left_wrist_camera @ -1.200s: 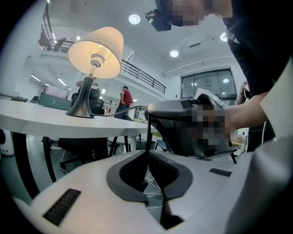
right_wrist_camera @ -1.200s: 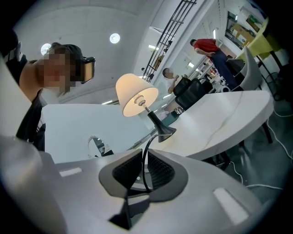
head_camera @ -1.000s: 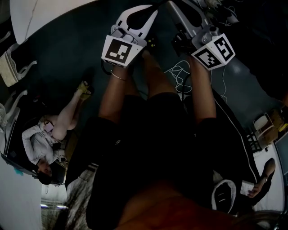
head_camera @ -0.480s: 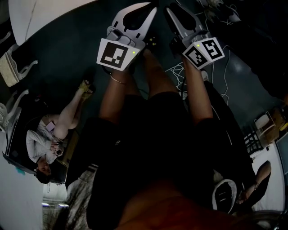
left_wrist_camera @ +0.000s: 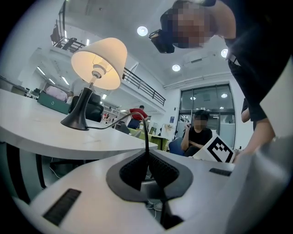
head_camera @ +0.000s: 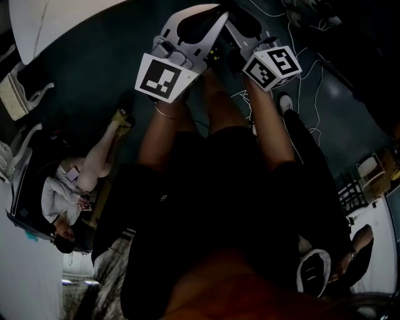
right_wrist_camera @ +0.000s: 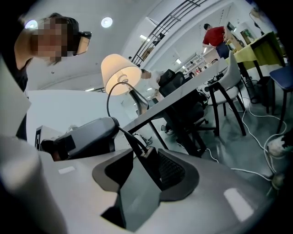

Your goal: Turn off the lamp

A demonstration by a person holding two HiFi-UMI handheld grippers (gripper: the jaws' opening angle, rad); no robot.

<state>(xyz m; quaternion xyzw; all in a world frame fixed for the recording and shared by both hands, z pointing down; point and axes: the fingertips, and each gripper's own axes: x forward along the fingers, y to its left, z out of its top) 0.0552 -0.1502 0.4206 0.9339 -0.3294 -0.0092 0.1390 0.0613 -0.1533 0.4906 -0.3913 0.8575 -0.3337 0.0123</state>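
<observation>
The lamp (left_wrist_camera: pixel 98 61) stands lit on the white table (left_wrist_camera: pixel 41 135), with a cream shade and a black base. Its black cord (left_wrist_camera: pixel 123 118) runs down into my left gripper (left_wrist_camera: pixel 147 157), which is shut on it. In the right gripper view the lamp (right_wrist_camera: pixel 120 73) glows too, and the cord arcs down to the inline switch (right_wrist_camera: pixel 147 154). That switch lies between the jaws of my right gripper (right_wrist_camera: pixel 144 170), which are opening and no longer press on it. In the dark head view both grippers (head_camera: pixel 201 14) (head_camera: pixel 245 22) sit close together at the top.
Black desks and chairs (right_wrist_camera: pixel 215 98) stand beyond the table. White cables (right_wrist_camera: pixel 268 137) trail over the floor. A person in black (left_wrist_camera: pixel 199 132) sits behind my left gripper, and another person (head_camera: pixel 69 194) sits at the head view's left.
In the head view my right gripper has moved left, closer to the left gripper. The left gripper has hardly shifted.
</observation>
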